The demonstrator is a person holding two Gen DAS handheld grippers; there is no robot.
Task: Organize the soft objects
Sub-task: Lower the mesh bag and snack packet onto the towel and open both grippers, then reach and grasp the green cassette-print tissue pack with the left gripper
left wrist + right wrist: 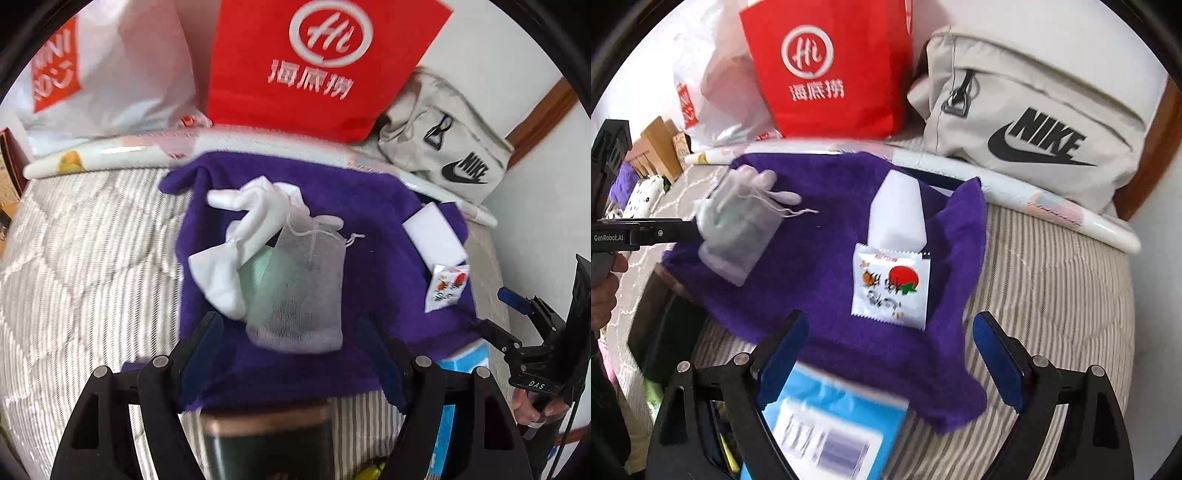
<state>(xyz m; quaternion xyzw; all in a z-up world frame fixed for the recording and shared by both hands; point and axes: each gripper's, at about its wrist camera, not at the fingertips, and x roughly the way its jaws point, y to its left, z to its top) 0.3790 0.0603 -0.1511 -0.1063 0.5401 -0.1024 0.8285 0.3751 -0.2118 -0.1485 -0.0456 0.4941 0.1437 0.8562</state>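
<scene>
Left wrist view: the left gripper (291, 339) hangs with jaws spread wide and empty above the sheer white mesh drawstring pouch (306, 288), which lies on the rumpled purple cloth (369, 206) beside knotted white socks (236, 254). The right gripper (890, 354) is likewise wide and holds nothing, over a small printed sachet (890, 284). Likely risk: closing carelessly could pinch the cloth too and drag everything.
</scene>
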